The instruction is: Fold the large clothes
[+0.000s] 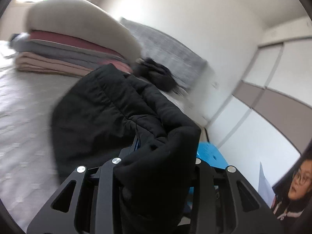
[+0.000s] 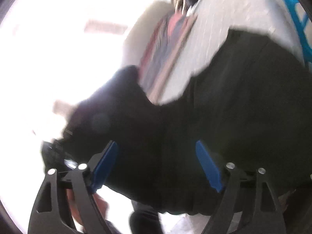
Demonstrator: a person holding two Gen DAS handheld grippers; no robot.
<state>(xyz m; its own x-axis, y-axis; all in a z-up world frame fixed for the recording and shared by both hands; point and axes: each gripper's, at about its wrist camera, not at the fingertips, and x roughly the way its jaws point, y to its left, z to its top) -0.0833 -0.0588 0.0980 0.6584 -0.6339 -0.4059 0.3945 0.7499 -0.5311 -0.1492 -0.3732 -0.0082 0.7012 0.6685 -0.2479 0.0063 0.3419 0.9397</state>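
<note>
A black padded jacket (image 1: 101, 109) lies bunched on the pale bed (image 1: 25, 105). My left gripper (image 1: 156, 146) is shut on a thick fold of the black jacket, which bulges over the fingers and hides the tips; only a sliver of a blue pad (image 1: 136, 143) shows. In the blurred right wrist view the same jacket (image 2: 243, 101) fills the frame. My right gripper (image 2: 157, 148) stands wide open, blue pads (image 2: 106, 163) on either side of the fabric, not clamped on it.
A stack of folded clothes (image 1: 64, 58) with a beige pillow (image 1: 83, 21) on top sits at the back of the bed. A grey headboard (image 1: 167, 48), a dark furry item (image 1: 159, 74), a blue stool (image 1: 210, 154) and a person's face (image 1: 300, 181) are at the right.
</note>
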